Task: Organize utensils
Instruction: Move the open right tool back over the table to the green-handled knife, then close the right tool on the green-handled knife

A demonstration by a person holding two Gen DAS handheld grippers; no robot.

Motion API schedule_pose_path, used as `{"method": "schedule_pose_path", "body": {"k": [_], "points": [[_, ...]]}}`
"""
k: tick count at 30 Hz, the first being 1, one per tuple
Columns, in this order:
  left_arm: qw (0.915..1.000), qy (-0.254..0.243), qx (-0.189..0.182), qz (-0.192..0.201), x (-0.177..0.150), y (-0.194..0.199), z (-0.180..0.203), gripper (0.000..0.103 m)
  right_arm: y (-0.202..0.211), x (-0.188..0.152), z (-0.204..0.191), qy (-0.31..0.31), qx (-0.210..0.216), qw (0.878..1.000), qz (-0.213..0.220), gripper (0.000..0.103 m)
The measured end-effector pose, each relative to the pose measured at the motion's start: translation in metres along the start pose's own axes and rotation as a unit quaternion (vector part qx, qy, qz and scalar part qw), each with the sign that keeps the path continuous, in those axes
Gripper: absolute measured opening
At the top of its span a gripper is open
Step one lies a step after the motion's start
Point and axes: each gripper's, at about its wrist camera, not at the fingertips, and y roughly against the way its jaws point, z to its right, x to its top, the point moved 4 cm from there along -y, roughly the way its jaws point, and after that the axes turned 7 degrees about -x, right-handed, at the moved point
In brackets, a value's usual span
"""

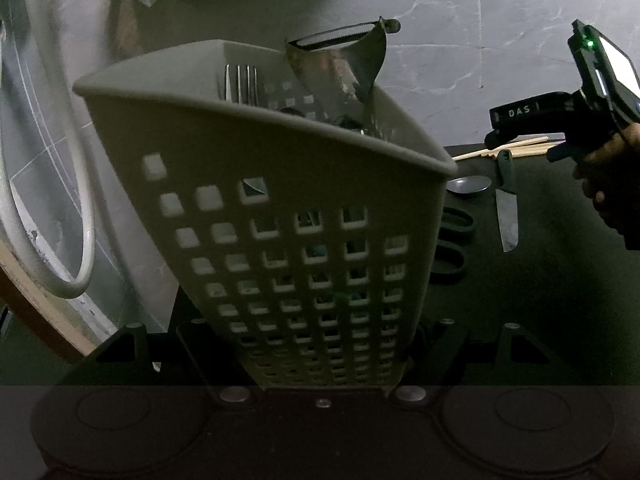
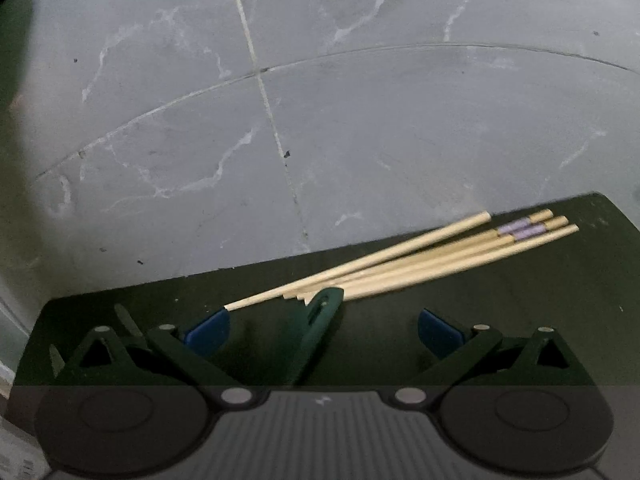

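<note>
Dark tabletop (image 2: 500, 320): left gripper (image 1: 324, 380) is clamping the tilting grey perforated plastic utensil basket (image 1: 280, 208), which is risking tipping. Right gripper (image 2: 322, 332), jaws apart, is nearing the pale wooden chopsticks (image 2: 400, 264) and green knife handle (image 2: 316, 328), and may be scattering them.

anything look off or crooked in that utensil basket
Yes: the basket is tilted, leaning to the left rather than standing upright, held in the left gripper. A peeler sticks out above its rim at a slant, beside an upright fork. The knife and chopsticks lie loose on the dark table.
</note>
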Motion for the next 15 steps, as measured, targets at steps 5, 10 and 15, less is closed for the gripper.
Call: {"method": "schedule_pose_path", "body": {"k": [5,10,15], "points": [[1.0,0.001,0.001,-0.002,0.001,-0.001,0.001,0.079,-0.011,-0.002,-0.001,0.013,-0.004,1.0,-0.002,0.09],[1.0,0.003,0.001,-0.003,0.001,-0.002,0.001,0.079,-0.014,-0.008,-0.002,0.029,-0.011,1.0,0.0,0.083],[1.0,0.003,0.001,-0.003,0.001,-0.002,0.001,0.079,-0.015,-0.012,-0.01,0.065,-0.025,0.997,0.015,0.071]]}}
